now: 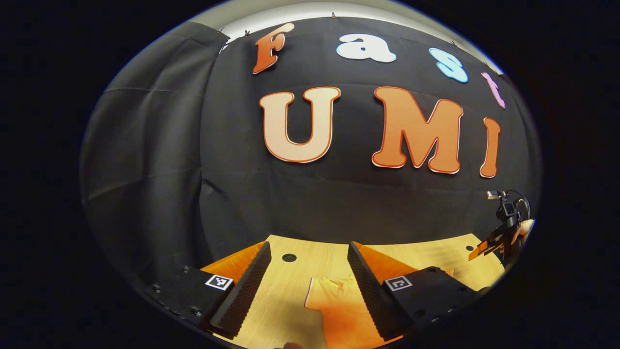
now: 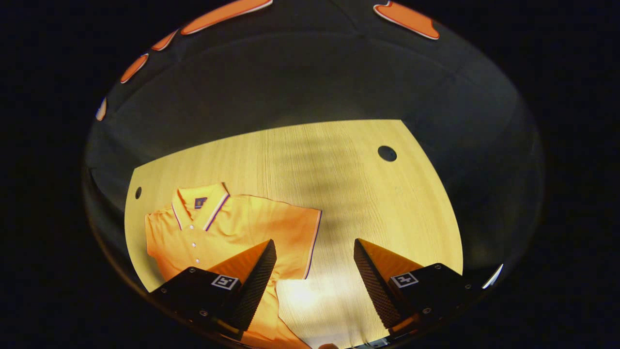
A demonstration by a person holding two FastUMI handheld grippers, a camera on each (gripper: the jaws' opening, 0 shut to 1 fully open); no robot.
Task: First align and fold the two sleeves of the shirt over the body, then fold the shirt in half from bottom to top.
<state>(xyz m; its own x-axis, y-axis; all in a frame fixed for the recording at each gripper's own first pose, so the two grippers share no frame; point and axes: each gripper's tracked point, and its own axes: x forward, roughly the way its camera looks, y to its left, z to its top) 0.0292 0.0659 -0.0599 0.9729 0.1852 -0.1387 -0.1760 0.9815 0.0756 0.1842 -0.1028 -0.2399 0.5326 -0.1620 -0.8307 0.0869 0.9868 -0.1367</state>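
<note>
An orange polo shirt (image 2: 227,228) lies flat on the wooden table (image 2: 339,169), collar (image 2: 201,206) toward the far edge. One short sleeve (image 2: 300,237) with a dark trimmed cuff spreads sideways. My right gripper (image 2: 314,242) hovers open above the table just beside that sleeve, its left finger over the shirt's body. In the left gripper view a sleeve of the shirt (image 1: 339,310) lies low between the fingers of my open left gripper (image 1: 308,247), which holds nothing. The right gripper (image 1: 499,242) also appears far right there, held by a hand (image 1: 525,228).
The table (image 1: 310,271) has round cable holes (image 2: 387,153) (image 2: 138,192) (image 1: 289,257) near its far edge. Black cloth walls close the booth behind and at the sides. Bare wood stretches to the right of the shirt.
</note>
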